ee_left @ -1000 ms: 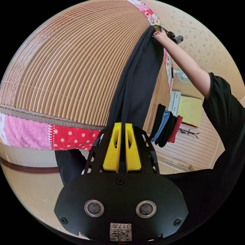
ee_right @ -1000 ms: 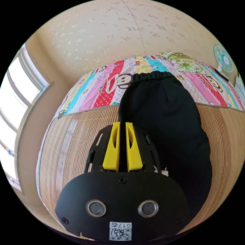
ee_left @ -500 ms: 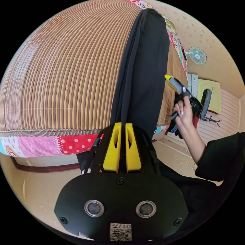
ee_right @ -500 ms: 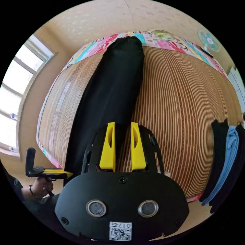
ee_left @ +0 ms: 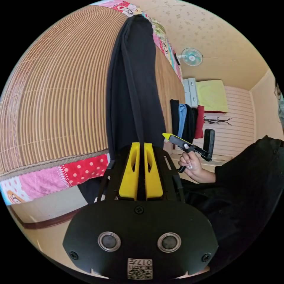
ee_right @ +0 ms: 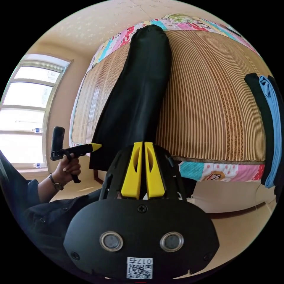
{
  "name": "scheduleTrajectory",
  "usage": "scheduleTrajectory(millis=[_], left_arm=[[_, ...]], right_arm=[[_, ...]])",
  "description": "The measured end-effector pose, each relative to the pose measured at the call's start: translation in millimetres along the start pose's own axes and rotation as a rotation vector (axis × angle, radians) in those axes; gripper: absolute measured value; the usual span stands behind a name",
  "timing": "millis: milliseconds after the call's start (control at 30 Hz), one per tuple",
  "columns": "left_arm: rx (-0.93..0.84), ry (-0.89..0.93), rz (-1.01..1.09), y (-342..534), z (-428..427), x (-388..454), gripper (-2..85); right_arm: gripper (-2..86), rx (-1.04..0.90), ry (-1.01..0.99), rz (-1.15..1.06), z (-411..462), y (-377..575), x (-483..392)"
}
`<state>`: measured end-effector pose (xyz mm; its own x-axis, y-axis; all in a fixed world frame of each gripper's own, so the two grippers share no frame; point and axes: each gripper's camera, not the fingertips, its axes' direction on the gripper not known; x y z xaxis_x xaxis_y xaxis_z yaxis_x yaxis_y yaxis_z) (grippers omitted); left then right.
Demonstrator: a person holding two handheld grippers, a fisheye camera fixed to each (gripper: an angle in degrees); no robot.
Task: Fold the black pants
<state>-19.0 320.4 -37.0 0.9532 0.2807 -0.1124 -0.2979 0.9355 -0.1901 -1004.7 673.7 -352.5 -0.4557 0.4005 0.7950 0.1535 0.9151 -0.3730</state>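
The black pants (ee_left: 134, 82) lie stretched lengthwise on the bamboo mat (ee_left: 59, 88), waistband at the far end and leg ends at the near bed edge. My left gripper (ee_left: 141, 145) is shut on the leg end at one corner. It also appears at the pants' left edge in the right gripper view, as the left gripper (ee_right: 97, 145) held by a hand (ee_right: 66, 168). My right gripper (ee_right: 141, 144) has its jaws together on the other corner of the black pants (ee_right: 139, 88). In the left gripper view, the right gripper (ee_left: 166, 135) touches the pants' right edge.
A pile of folded clothes (ee_left: 186, 118) in black, blue and red rests on the bed edge, seen again as the folded clothes (ee_right: 267, 118). A patchwork sheet (ee_left: 59, 177) hangs below the mat. A fan (ee_left: 191, 56) stands by the far wall and a window (ee_right: 26, 118) is at one side.
The right gripper let go of the waistband, came back along the pants to the near leg end with jaws open, and is now shut there. The left gripper has kept its grip.
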Motion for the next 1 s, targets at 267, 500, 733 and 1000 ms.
scheduleTrajectory(millis=[267,500,733,1000], left_arm=[[0.015,0.131,-0.164,-2.9,4.7,-28.0,4.6],[0.338,0.438,-0.209,-46.0,-56.5,-47.7,10.4],[0.283,0.457,-0.119,-128.6,-47.7,-52.1,12.6],[0.177,0.113,0.024,-172.6,2.7,-9.8,13.8]], right_arm=[[3.6,-0.073,-0.040,0.025,-0.3,-0.6,17.9],[7.5,0.005,-0.048,0.057,-58.9,-37.5,46.2],[9.0,0.019,-0.112,0.092,-80.9,-92.8,68.8],[11.5,0.045,-0.239,0.138,-82.5,-149.2,74.9]])
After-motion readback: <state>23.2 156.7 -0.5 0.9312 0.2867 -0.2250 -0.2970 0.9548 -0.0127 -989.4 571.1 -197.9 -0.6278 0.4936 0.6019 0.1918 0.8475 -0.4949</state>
